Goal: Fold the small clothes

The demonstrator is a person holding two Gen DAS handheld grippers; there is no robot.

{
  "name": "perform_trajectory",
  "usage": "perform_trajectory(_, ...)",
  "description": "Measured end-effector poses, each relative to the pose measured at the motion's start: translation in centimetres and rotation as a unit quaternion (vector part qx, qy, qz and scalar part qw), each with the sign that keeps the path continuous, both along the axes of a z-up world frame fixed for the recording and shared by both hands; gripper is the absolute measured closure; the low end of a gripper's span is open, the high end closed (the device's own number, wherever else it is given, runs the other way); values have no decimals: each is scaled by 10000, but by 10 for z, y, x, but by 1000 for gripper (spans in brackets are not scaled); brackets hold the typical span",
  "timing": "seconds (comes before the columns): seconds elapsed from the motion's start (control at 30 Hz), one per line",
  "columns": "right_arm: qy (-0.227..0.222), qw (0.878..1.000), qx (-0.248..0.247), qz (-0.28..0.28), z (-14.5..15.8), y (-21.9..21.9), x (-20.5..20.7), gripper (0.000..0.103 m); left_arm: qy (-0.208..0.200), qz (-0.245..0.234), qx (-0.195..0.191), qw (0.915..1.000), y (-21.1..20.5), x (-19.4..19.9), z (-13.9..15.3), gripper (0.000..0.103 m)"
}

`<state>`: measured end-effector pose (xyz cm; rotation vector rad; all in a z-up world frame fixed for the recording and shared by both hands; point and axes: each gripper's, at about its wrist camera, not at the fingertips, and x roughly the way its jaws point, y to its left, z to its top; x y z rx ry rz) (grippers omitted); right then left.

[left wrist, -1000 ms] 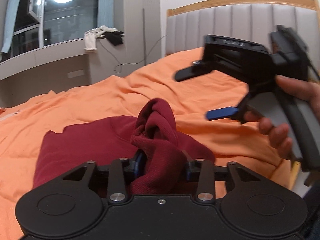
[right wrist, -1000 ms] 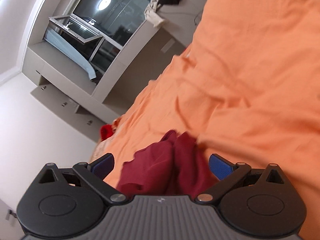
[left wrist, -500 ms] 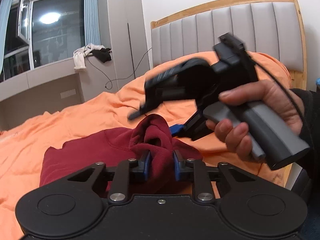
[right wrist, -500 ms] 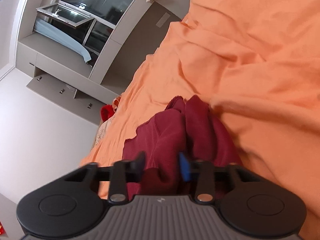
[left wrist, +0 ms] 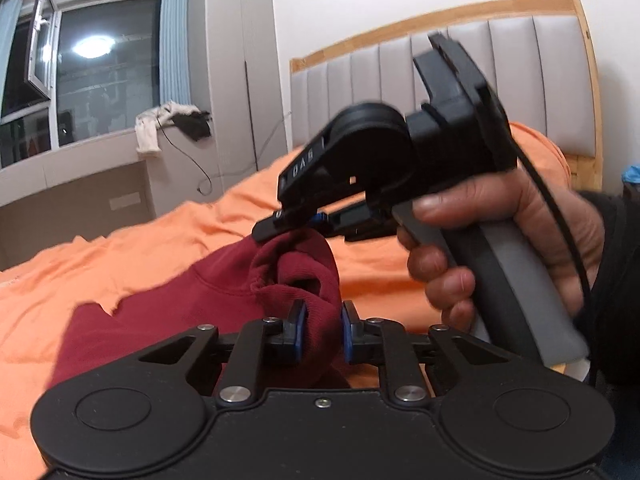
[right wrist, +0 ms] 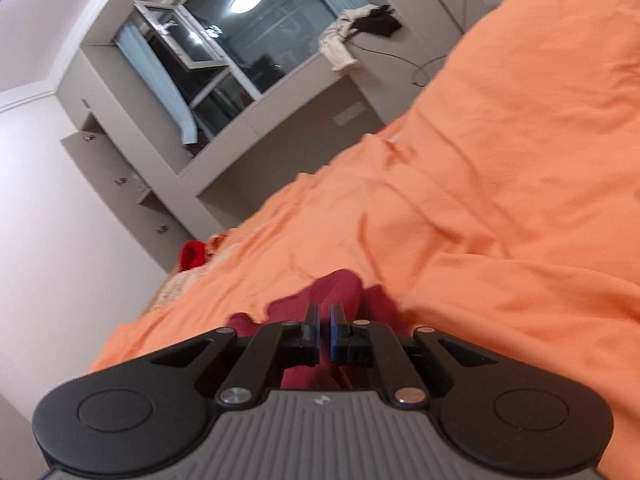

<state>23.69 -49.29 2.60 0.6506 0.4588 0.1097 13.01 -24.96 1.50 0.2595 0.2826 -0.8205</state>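
A dark red garment (left wrist: 168,300) lies on the orange bedcover (left wrist: 120,248). My left gripper (left wrist: 320,332) is shut on a bunched fold of the garment, lifted off the bed. My right gripper (left wrist: 296,224), held in a hand, pinches the top of the same bunch just beyond. In the right wrist view my right gripper (right wrist: 324,332) has its blue pads almost together over the red garment (right wrist: 340,288); little cloth shows between them.
A grey padded headboard with a wooden frame (left wrist: 400,60) stands behind. A window ledge (left wrist: 80,152) on the left holds clothes and a cable. A bright red item (right wrist: 192,254) lies at the far bed edge.
My right gripper came down onto the raised bunch and closed from wide open. My left gripper kept its hold and lifted the cloth a little.
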Motion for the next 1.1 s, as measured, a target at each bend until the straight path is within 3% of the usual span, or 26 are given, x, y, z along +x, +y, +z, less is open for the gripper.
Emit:
perform_trajectory(0.2, 380, 9993, 73, 10, -17, -11, -3, 94, 266, -61, 134, 9995, -9, 9, -20, 84)
perform_trajectory(0.33, 502, 9981, 335, 75, -25, -14, -3, 57, 216, -64, 171, 9996, -11, 11, -24, 83)
perform_trajectory(0.37, 496, 9978, 417, 111, -26, -14, -2, 56, 202, -67, 175, 9996, -11, 11, -25, 83)
perform_trajectory(0.53, 642, 9961, 535, 275, -33, -6, 5, 58, 222, -78, 163, 9996, -9, 9, -25, 82)
perform_trajectory(0.57, 690, 9957, 552, 274, -35, -5, 6, 77, 225, -79, 165, 9996, -10, 9, -24, 82)
perform_trajectory(0.6, 696, 9956, 566, 263, -37, -4, 6, 88, 230, -77, 164, 9996, -10, 10, -24, 82)
perform_trajectory(0.77, 289, 9993, -46, 215, -15, 9, -11, 92, 272, -74, 103, 9996, -9, 11, -24, 82)
perform_trajectory(0.87, 404, 9981, -448, 127, -15, 15, -11, 92, 263, -87, 80, 9996, -9, 12, -26, 82)
perform_trajectory(1.1, 651, 9972, -347, 73, -24, 7, -7, 92, 419, -108, -69, 9990, -4, 17, -25, 76)
